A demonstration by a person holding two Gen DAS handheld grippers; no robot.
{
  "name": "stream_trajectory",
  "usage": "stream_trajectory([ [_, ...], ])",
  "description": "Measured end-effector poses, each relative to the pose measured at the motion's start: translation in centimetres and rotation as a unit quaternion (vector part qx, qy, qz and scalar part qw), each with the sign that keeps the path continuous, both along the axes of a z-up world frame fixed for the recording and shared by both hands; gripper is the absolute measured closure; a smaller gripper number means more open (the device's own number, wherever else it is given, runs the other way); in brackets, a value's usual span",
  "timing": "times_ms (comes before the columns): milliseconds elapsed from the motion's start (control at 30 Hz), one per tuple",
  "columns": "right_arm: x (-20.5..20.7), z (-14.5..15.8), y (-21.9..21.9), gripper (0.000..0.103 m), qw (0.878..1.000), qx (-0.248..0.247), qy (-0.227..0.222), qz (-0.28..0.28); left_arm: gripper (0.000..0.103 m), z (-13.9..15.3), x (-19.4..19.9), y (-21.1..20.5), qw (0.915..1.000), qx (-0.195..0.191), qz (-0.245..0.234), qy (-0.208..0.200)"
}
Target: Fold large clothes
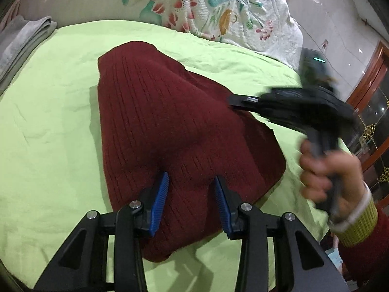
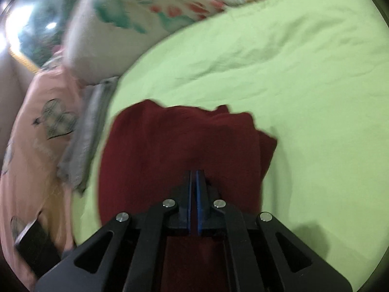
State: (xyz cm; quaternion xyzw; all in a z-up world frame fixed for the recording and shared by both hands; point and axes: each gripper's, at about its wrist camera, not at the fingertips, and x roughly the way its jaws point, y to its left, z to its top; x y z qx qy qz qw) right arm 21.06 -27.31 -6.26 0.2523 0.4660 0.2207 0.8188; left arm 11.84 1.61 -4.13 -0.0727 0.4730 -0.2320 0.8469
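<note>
Left gripper (image 1: 190, 182): jaws apart, straddling the near end of the folded maroon sweater (image 1: 175, 121), long axis running away across the green bed (image 1: 48, 146). Right gripper (image 2: 194, 177): jaws together, empty, over the sweater's right edge.

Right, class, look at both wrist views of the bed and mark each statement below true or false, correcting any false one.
1. The dark red sweater lies on a light green sheet. True.
2. The left gripper has its blue pads pressed together. False: they stand apart, over the sweater.
3. The right gripper is shut. True.
4. The sweater is spread out flat with both sleeves extended. False: it is a folded bundle.
5. A folded grey cloth lies at the sheet's edge. True.
6. The bedding beyond the sheet is plain blue. False: the floral bedding is white with red and teal flowers.
</note>
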Motion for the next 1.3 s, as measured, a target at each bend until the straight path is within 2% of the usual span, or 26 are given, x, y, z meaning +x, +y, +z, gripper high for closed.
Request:
stream_trajectory([
  [100,-4.4,0.9,0.0,0.100,1.000,-0.012,-0.018,0.016,0.064,0.2,0.2,-0.2,1.0000,-0.005,0.006,0.000],
  [200,-6.3,-2.2,0.0,0.101,0.998,-0.063,0.016,0.016,0.064,-0.1,0.1,0.2,0.9995,-0.028,0.015,0.007],
  [233,-6.5,-3.6,-0.6,0.103,0.998,-0.058,0.024,0.011,0.064,-0.2,0.2,0.5,0.9989,-0.040,0.017,0.015],
  [300,-6.5,-4.8,-2.1,0.103,1.000,-0.005,0.030,-0.002,0.064,0.1,0.1,0.6,0.9986,-0.039,0.026,0.024],
  [367,-6.4,-4.9,-2.7,0.103,0.999,0.017,0.041,-0.010,0.066,1.2,-0.5,0.8,0.9984,-0.016,0.049,0.022],
  [500,-6.4,-4.3,-2.1,0.103,0.999,-0.013,0.037,-0.004,0.060,3.2,-1.7,2.2,0.9925,0.029,0.117,0.018],
  [600,-6.4,-4.3,-2.0,0.103,0.999,-0.007,0.042,-0.009,0.059,4.1,-1.8,2.5,0.9875,0.074,0.139,0.007],
  [700,-6.8,-4.2,-2.2,0.103,0.999,-0.009,0.042,-0.010,0.052,4.4,-1.6,2.2,0.9816,0.119,0.149,-0.006],
  [833,-7.2,-2.9,-1.6,0.100,0.999,-0.033,0.035,-0.001,0.039,4.5,-0.9,1.8,0.9777,0.143,0.153,-0.015],
  [967,-6.3,1.0,-0.4,0.099,0.999,-0.050,-0.016,0.009,0.034,4.6,0.3,1.8,0.9769,0.146,0.155,-0.023],
  [1033,-4.7,2.3,-0.1,0.092,0.998,-0.059,-0.033,0.004,0.034,4.7,1.0,1.8,0.9760,0.149,0.156,-0.028],
  [1100,-2.7,2.4,0.3,0.060,0.997,-0.069,-0.032,0.000,0.033,4.5,2.1,1.7,0.9739,0.160,0.157,-0.033],
  [1133,-1.7,2.2,0.5,0.056,0.997,-0.073,-0.032,-0.002,0.033,4.5,2.6,1.5,0.9730,0.165,0.157,-0.035],
  [1200,0.2,1.3,1.2,0.056,0.996,-0.081,-0.026,0.001,0.033,4.0,3.9,1.3,0.9705,0.178,0.159,-0.033],
  [1300,2.2,-0.7,2.2,0.057,0.993,-0.118,0.002,0.004,0.033,3.0,4.6,0.8,0.9727,0.174,0.152,-0.019],
])
